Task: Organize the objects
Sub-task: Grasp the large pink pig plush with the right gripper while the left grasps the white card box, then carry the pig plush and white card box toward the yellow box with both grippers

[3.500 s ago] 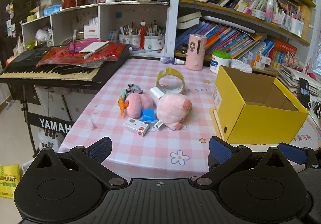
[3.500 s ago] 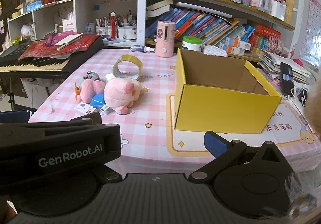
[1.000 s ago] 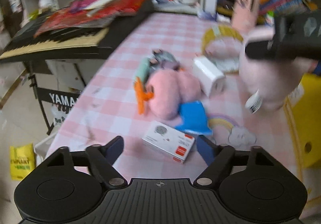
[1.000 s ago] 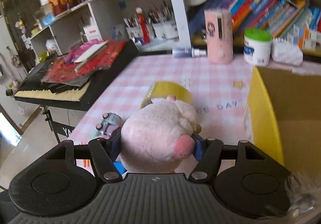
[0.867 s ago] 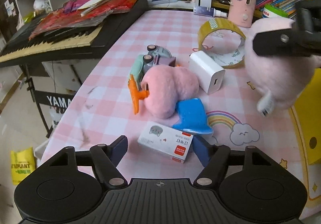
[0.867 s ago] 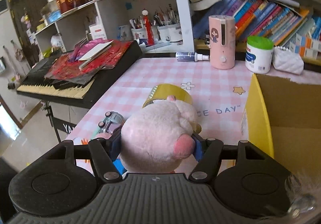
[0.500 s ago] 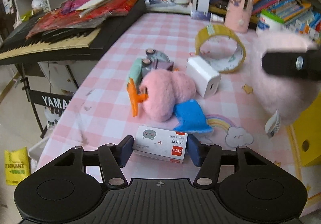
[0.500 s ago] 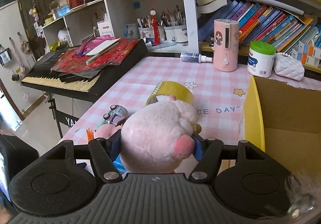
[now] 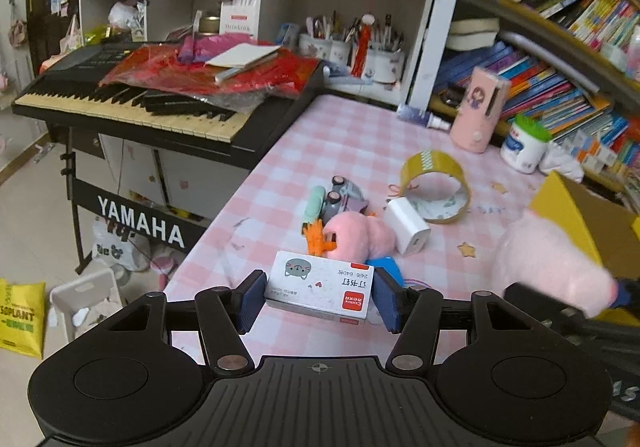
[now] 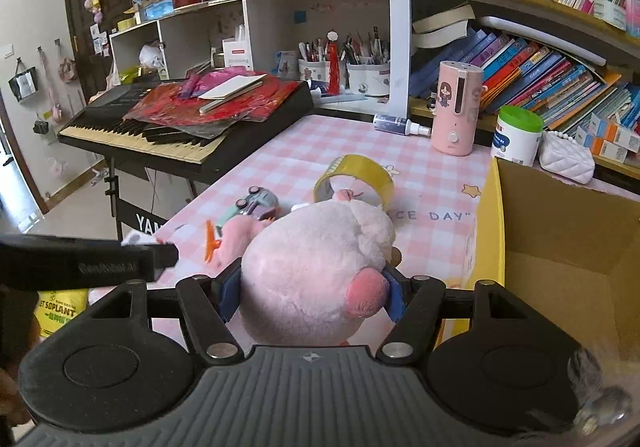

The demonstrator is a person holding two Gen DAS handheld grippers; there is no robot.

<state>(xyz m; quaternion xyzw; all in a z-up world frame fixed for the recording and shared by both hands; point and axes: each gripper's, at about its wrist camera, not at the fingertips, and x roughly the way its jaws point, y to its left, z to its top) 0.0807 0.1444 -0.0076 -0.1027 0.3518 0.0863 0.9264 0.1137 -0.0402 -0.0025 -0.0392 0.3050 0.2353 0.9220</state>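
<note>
Both tongs loaded, heading for the box.
Left tongs point(image 9: 318, 299) just clamped the staple box point(image 9: 320, 287) and lifted it off the bench point(image 9: 352, 135); right tongs point(image 10: 310, 297) still grip the pink plush point(image 10: 316, 271) beside the yellow box point(image 10: 560, 247).

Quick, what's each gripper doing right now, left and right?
Left gripper: closed on the staples box.
Right gripper: closed on the pink plush pig.

My pink checkered tabletop point(image 9: 348, 135) has a tape roll point(image 9: 435, 186), white charger point(image 9: 407, 227), toy car point(image 9: 342, 195) mid-frame, yellow box point(image 10: 560, 247) far right.
</note>
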